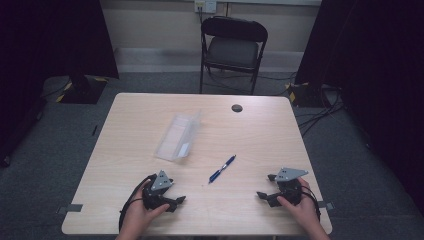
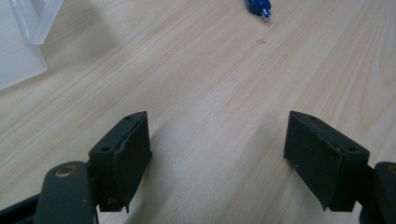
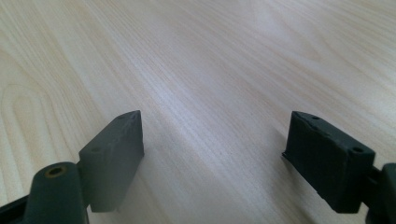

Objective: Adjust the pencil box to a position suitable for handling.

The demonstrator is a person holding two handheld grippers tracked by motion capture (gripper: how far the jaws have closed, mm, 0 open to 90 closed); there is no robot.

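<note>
We hold both grippers low at the table's (image 1: 260, 130) near edge: left gripper (image 1: 176, 200) & right gripper (image 1: 265, 196), jaws apart, empty. Blue pen (image 1: 222, 168) lies betw. them; clear plastic case (image 1: 177, 136) beyond, nothing blocking.

A blue pen (image 1: 222, 168) lies flat and slantwise on the wooden surface (image 1: 260, 135), tip toward the near edge, just right of and nearer than the clear plastic case (image 1: 177, 136).
</note>
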